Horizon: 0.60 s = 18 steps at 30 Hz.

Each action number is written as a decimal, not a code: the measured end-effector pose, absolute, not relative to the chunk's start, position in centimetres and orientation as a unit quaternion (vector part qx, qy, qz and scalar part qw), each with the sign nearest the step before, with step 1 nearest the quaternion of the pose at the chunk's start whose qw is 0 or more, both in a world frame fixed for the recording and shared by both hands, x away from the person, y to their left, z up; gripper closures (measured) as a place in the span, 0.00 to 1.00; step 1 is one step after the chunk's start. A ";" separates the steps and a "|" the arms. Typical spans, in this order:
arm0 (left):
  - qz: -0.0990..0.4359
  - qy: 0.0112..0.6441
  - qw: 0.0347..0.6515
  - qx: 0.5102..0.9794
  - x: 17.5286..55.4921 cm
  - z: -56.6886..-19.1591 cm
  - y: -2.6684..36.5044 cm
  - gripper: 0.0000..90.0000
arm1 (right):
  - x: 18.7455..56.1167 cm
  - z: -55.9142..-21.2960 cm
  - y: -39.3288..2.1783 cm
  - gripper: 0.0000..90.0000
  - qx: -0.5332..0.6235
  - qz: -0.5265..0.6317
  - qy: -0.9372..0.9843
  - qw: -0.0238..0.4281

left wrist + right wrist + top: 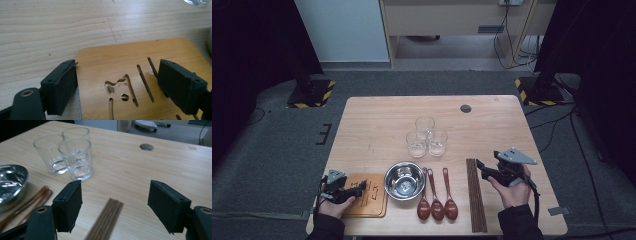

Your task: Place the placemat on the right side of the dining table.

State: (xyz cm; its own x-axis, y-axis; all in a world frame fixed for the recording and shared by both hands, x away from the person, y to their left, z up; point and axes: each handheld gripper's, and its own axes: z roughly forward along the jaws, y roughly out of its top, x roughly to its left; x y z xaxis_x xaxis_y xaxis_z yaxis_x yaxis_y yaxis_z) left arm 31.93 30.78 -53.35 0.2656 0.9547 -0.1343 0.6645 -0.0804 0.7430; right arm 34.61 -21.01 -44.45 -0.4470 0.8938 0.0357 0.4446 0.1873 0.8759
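Both jaws straddling wooden board (140,65), left gripper (117,82)

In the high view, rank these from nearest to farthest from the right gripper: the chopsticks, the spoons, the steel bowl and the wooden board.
Measured from the right gripper:
1. Chopsticks, just to its left, near the front edge.
2. Spoons, left of the chopsticks.
3. Steel bowl, farther left, mid-table at the front.
4. Wooden board, far left, under the left gripper.
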 end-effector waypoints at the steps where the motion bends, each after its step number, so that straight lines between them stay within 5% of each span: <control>1: 0.199 0.572 0.364 0.707 31.9 -53.4 30.8 0.17 | 34.8 -43.9 -20.2 0.30 0.453 0.447 0.729 0.253; 18: 0.201 0.569 0.367 0.708 31.9 -53.4 30.9 0.17 | 36.0 -41.0 -13.2 0.30 0.406 0.477 0.745 0.230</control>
